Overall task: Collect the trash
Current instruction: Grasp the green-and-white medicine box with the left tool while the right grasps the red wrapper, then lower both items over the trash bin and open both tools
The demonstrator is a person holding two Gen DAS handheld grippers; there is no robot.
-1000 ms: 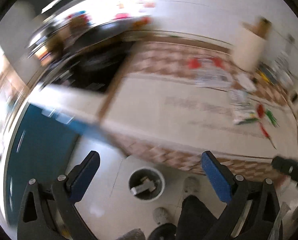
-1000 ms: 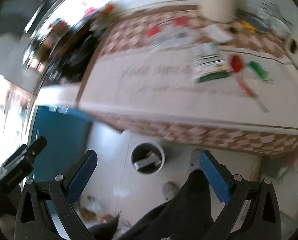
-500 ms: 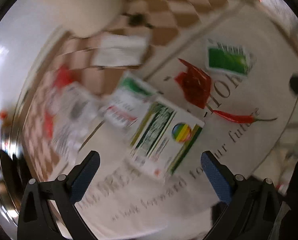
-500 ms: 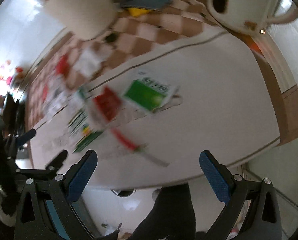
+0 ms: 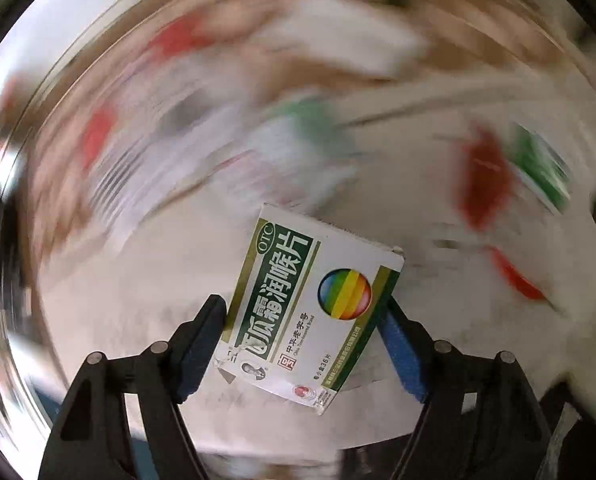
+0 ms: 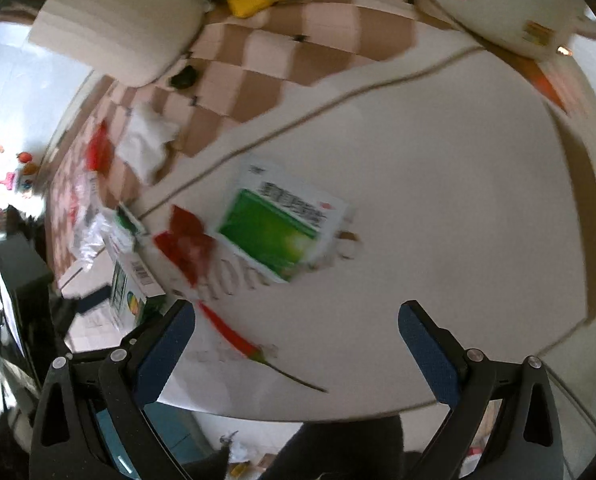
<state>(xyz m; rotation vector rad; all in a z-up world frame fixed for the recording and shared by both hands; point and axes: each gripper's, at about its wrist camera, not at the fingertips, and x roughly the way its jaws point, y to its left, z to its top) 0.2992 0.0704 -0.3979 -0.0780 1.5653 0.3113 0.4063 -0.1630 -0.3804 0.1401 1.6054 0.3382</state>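
Fingers on my left gripper [image 5: 303, 332] are pinching a medicine box [image 5: 305, 308] by its two long sides, one blue pad on each edge. It's white with a green band, Chinese lettering and a rainbow ball on the front. Everything behind it in the left wrist view is smeared with blur, so I can't tell whether the box is touching the tabletop [image 5: 138, 280] or just above it. From the right wrist view I can see the same box [image 6: 128, 284] at the left edge, tilted up on its side near the front of the tabletop.

My right gripper [image 6: 296, 340] has its fingers spread wide with nothing between them, hanging over the front edge of the tabletop [image 6: 457, 220]. Ahead of it lies a second box with a green front [image 6: 284, 222], flat on the white cloth, and a crumpled red wrapper [image 6: 186, 242] touching its left side. A red chili pepper [image 6: 234, 338] with a long stem lies just in front of the left pad. Farther back on the checkered part there's a crumpled white tissue [image 6: 148, 142] and a pale paper roll [image 6: 118, 20].
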